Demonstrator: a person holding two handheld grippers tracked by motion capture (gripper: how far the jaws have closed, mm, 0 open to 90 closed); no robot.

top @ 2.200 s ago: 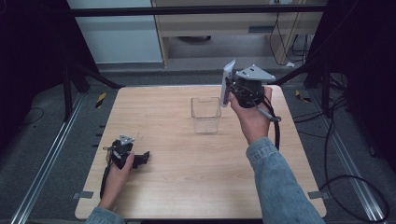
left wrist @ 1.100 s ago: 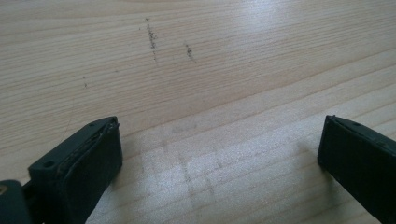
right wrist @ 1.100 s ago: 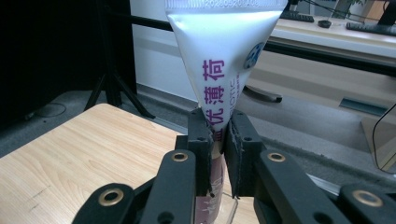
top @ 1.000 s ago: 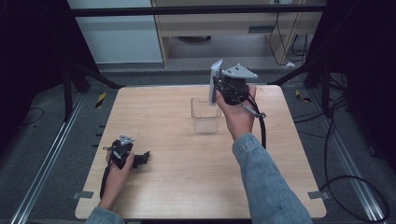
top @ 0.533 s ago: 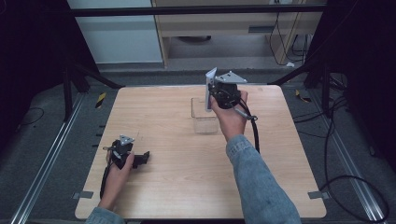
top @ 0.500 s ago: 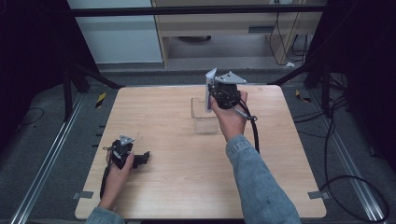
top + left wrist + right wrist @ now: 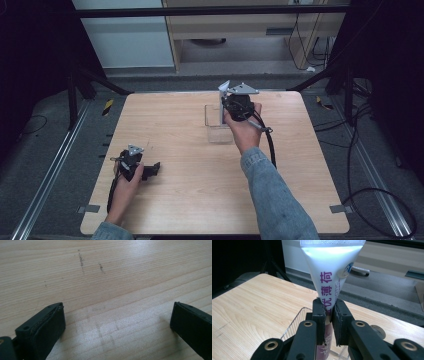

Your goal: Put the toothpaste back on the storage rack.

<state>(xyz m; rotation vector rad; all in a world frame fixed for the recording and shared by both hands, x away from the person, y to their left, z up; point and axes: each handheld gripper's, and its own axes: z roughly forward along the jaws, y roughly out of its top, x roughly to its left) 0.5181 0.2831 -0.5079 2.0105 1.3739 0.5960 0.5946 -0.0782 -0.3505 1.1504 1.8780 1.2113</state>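
A white tube with purple print stands upright, its crimped flat end up, pinched between the jaws of my right gripper. In the high view the right gripper hovers over a clear plastic box at the table's far middle, with the tube sticking up at the box's right side. The box's ribbed rim shows just below the jaws. My left gripper rests on the wooden table near the front left, jaws wide apart with only bare wood between the fingers.
A black cable trails from the right gripper along the sleeve. Faint pencil marks lie on the wood ahead of the left gripper. The table's far edge and a dark frame sit behind the box.
The right gripper has carried the tube leftward from the table's far right until it stands over the clear box. The left gripper has stayed still.
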